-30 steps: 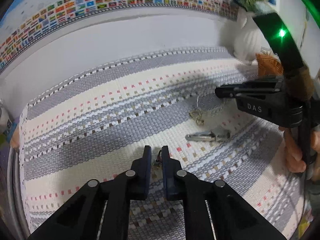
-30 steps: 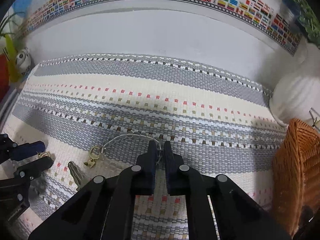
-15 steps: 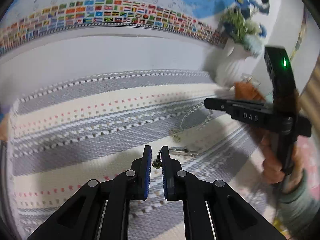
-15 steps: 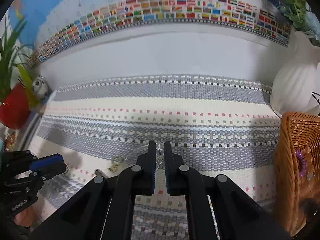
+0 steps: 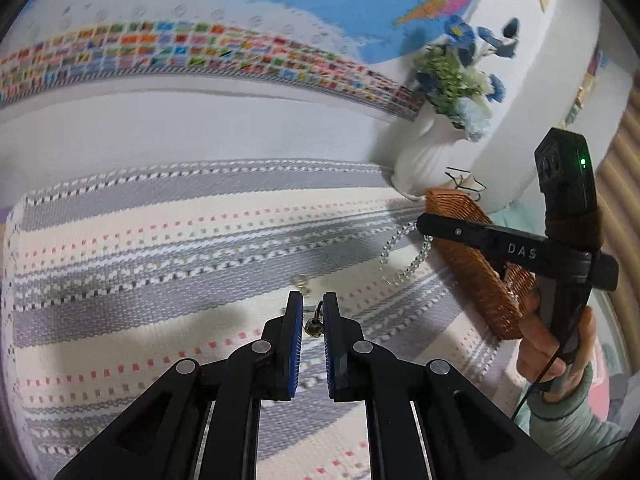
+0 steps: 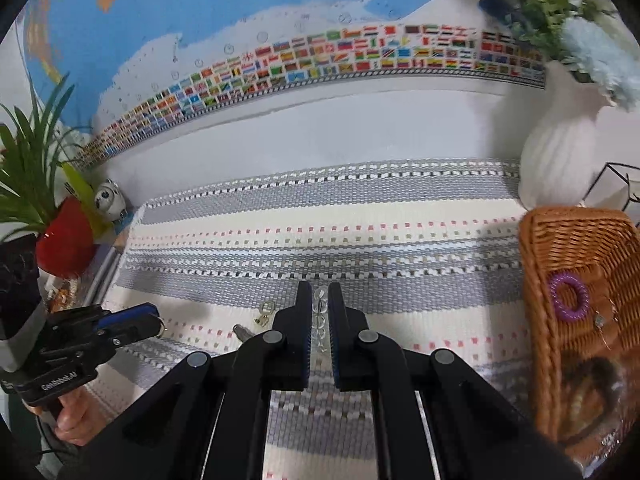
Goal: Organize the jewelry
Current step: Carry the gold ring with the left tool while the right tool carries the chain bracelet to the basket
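Hanging above the striped woven mat that covers the bench, both tongs are clamped on jewelry. The left tongs pinch a small brass-coloured charm with a ring between blue-lined pads. The right tongs grip a clear bead chain; in the left wrist view that chain droops in a loop from their tips, clear of the mat and just in front of the wicker basket. The basket sits at the mat's right edge, beside a white ribbed vase near the back right corner, and it holds a purple coil ring. On the mat, between the two tongs, lie a small gold clasp and a silver piece mostly hidden behind the right tongs' arm. A red pot with a green plant stands off the mat's left edge. A hand in a pale green sleeve holds the right tongs' handle.
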Demonstrator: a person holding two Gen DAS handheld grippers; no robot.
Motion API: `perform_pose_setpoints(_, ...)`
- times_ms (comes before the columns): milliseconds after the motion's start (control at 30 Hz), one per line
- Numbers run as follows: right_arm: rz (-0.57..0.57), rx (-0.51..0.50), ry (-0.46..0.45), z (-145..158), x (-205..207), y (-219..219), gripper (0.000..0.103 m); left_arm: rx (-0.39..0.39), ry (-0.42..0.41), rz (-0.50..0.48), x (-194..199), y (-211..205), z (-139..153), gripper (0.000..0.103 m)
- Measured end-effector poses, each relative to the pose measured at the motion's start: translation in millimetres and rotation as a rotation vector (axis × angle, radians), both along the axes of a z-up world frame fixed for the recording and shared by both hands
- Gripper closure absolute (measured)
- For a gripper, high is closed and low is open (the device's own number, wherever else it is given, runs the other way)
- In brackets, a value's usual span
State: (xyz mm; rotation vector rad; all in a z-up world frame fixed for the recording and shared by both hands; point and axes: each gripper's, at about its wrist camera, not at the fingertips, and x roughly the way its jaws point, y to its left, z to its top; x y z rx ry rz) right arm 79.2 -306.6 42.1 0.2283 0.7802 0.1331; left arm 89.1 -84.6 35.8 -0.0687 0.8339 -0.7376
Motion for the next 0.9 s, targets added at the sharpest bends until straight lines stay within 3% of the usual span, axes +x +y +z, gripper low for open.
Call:
perform_pose_setpoints(267, -0.052, 0.020, -0.075, 43, -55, -44, 0.093, 0.037, -0.099, -0.071, -36, -59, 54, 0.094)
perform_pose_setpoints(467, -0.154, -0.040, -0.133, 82, -103, -101, 0.093, 0.048, -0.126, -0.169, -54, -143, 79, 0.094)
perform_pose_setpoints(667, -0.236, -0.075, -0.110, 92, -126, -165, 0.093, 0.086, -0.130, -0.249, -55, -230, 78, 0.094)
perform_pose_setpoints(900, -0.285, -0.094, -0.081, 79, -121, -221, 0.093, 0.136, -0.122, -0.298, -43, -311, 58, 0.094)
